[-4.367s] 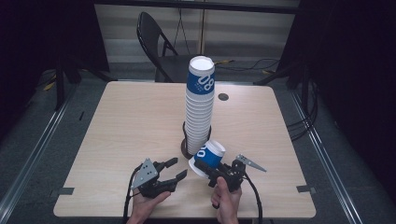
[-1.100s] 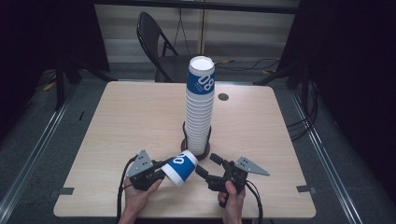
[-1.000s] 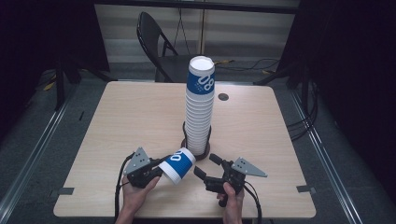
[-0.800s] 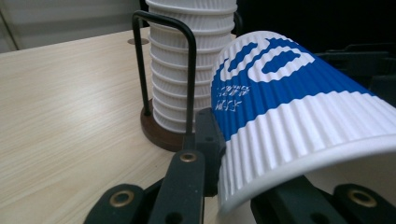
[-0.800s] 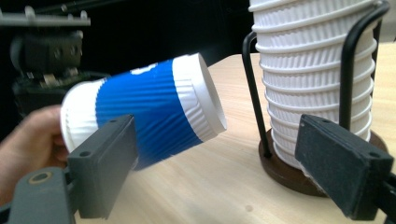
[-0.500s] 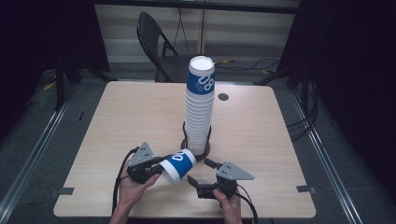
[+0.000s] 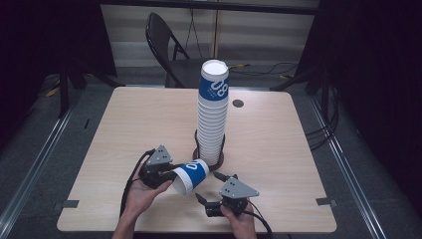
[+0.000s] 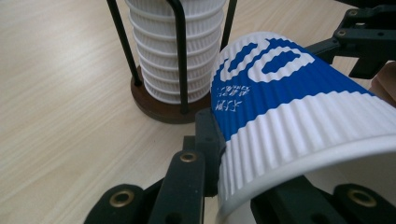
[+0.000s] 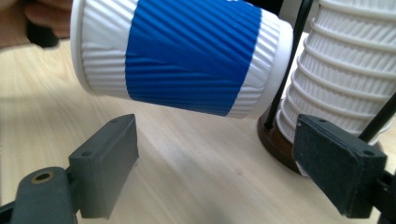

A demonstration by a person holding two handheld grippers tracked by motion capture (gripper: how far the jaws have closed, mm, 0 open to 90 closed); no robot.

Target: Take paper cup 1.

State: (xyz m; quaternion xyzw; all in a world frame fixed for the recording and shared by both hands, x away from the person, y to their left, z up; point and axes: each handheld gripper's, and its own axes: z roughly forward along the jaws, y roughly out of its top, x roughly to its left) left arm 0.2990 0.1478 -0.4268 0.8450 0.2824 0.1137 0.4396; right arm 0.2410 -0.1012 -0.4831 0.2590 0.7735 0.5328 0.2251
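Nearest to us, at the front edge of the tabletop (image 7: pixel 124 119), we hold the right tool (image 7: pixel 215 193) low over the wood. Its jaws are spread wide with nothing between them, and they point toward the cup. In the right gripper view the two dark pads (image 9: pixel 112 158) stand well apart, below the cup.

Just beyond and to the left, the left tool (image 7: pixel 169 174) pinches a blue-and-white ribbed paper cup (image 7: pixel 191 175) near its rim. The cup lies on its side in the air, clear of the tabletop, its open mouth toward the left tool and its base toward the cup stack. In the left gripper view one black jaw presses against the cup's (image 8: pixel 299 112) white rim band.

Behind the cup's base, near the middle of the tabletop, a tall stack of matching cups (image 7: pixel 213 119) stands upright in a black wire holder on a round brown base (image 7: pixel 199 152). The held cup's base is close to this holder, but we cannot tell whether they touch.

Farther back, beyond the tabletop, a dark folding chair (image 7: pixel 166 45) stands on the floor.
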